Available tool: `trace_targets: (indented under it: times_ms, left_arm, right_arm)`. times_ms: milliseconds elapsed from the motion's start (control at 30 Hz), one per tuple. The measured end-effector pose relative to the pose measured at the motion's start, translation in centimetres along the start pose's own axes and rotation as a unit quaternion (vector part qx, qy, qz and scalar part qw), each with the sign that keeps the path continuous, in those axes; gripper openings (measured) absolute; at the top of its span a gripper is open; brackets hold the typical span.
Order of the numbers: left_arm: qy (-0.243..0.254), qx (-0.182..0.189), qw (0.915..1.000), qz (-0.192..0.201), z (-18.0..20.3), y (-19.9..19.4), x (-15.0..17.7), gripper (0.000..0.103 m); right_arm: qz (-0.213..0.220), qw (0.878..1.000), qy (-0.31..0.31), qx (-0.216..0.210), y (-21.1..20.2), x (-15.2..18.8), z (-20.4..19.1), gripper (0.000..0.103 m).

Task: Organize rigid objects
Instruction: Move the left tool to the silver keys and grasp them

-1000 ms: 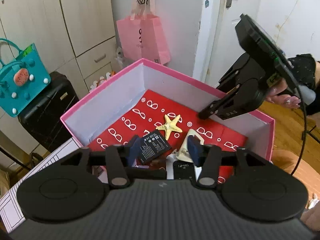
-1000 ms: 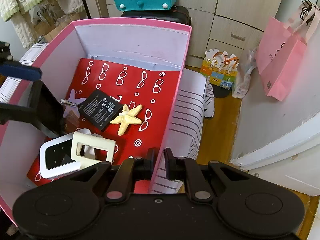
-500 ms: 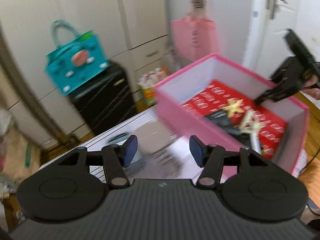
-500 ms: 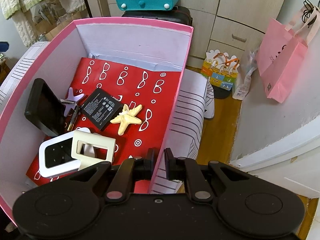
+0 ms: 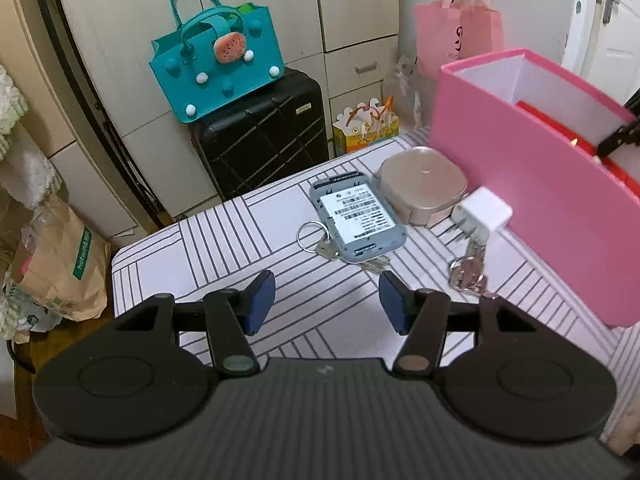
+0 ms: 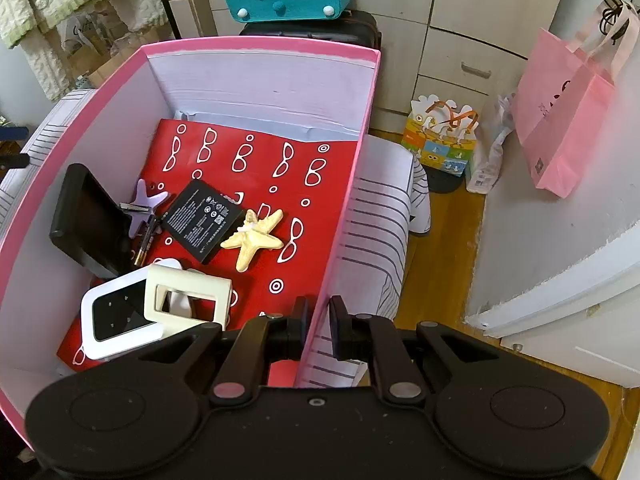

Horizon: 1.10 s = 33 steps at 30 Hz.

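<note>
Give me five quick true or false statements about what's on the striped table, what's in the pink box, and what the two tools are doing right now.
1. The left tool holds a key ring. False: its jaws stand open and empty above the striped table.
2. The right tool is clamped on the pink box wall. True.
3. The cream starfish lies inside the box on the red liner. True.
4. The grey device with the barcode label sits inside the box. False: it lies on the table outside the box, partly over some keys.
5. The white plug adapter lies on the table close to the box's outer wall. True.
</note>
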<state>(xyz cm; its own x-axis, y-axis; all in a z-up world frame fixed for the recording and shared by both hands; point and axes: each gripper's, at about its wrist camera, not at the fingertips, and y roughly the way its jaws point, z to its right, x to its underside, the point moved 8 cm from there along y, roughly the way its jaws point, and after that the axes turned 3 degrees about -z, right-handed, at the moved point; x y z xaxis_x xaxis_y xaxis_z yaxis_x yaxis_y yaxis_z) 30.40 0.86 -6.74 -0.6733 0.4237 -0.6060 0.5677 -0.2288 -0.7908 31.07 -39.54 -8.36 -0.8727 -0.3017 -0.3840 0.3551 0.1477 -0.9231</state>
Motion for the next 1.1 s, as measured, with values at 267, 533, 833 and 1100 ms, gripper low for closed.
trace_targets:
  times_ms: [267,533,833,1100]
  left_arm:
    - [0.021,0.015,0.9995,0.018,2.4,2.9,-1.2,0.057]
    - [-0.002,-0.003,1.0,0.006,3.8,7.0,-2.3,0.063]
    - [-0.027,-0.015,0.9995,0.003,3.3,8.0,-2.2,0.062]
    - [0.01,-0.01,0.9999,-0.001,3.8,5.9,-0.3,0.002]
  right_arm:
    - [-0.001,1.0,0.004,0.004,0.1,-0.1,-0.1,0.015]
    - [-0.005,1.0,0.002,0.008,0.2,-0.1,-0.2,0.017]
    - [-0.006,1.0,-0.002,0.01,0.2,-0.1,-0.2,0.018]
    - [-0.003,1.0,-0.001,0.009,0.1,-0.1,-0.2,0.018]
